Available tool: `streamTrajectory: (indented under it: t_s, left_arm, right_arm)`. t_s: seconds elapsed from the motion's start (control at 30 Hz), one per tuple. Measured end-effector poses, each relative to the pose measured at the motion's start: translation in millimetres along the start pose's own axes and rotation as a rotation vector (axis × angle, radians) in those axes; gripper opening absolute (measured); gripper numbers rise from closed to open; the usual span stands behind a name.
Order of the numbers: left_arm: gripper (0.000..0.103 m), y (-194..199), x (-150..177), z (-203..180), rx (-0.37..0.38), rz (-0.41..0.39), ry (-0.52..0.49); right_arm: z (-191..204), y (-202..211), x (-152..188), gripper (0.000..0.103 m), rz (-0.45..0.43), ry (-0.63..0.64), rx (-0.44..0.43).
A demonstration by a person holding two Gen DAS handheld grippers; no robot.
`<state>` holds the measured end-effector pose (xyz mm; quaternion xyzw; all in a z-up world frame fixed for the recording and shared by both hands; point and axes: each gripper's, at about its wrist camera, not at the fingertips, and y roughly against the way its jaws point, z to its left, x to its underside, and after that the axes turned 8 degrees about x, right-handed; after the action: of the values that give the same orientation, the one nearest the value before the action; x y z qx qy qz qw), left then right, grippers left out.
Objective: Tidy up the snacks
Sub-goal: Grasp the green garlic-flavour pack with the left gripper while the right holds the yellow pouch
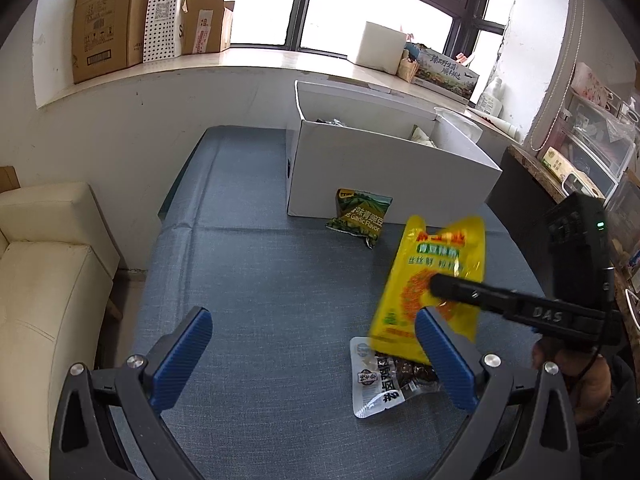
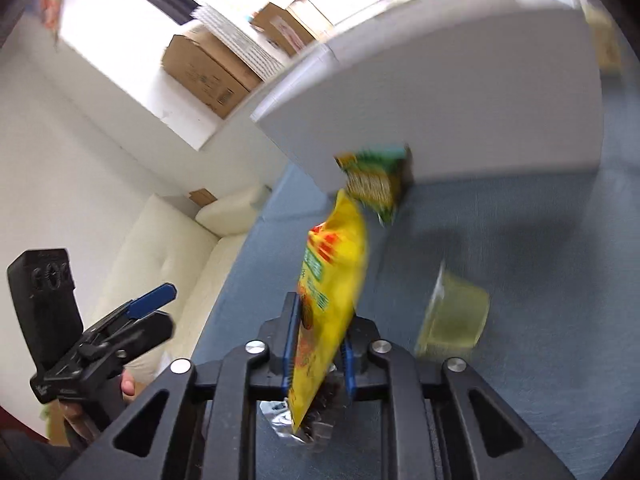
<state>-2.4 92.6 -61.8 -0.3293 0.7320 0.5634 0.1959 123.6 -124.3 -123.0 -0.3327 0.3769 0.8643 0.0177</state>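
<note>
Right wrist view shows my right gripper (image 2: 318, 354) clenched low on the yellow bag (image 2: 332, 280), lifted over the bench (image 2: 520, 240); light, crinkly, slippery, better pinched mid-body; left gripper (image 1: 316, 356) released.

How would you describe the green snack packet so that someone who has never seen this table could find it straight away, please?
Start at the large white box on the blue tablecloth. The green snack packet lies at the foot of the box's near wall, printed with "Garlic Flavor". It rests alone by the box, whereas the yellow bag is gripped by the right gripper above a clear-and-white packet.
</note>
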Motion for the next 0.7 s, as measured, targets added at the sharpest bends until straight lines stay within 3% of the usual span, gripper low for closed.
streamTrajectory:
  t_s: [0.27,0.37,0.43,0.57,0.7]
  left_arm:
    - [0.103,-11,-19,-13,-0.011,0.022,-0.039]
    - [0.103,-20,-28,-25,-0.023,0.040,-0.075]
    - [0.103,-27,-34,-35,-0.018,0.048,-0.103]
    - [0.103,-59,-49,-52,-0.008,0.089,-0.134]
    - [0.103,-104,-62,-63,-0.065,0.113,-0.168]
  right_arm:
    - [23,46,-18,0.012,-0.099,0.196,0.149]
    - [40,65,-16,0.012,-0.124,0.344,0.290]
    - [44,78,-13,0.012,-0.142,0.395,0.332]
    - [31,104,-6,0.012,-0.175,0.343,0.335]
    - [11,119,1,0.012,-0.208,0.267,0.341]
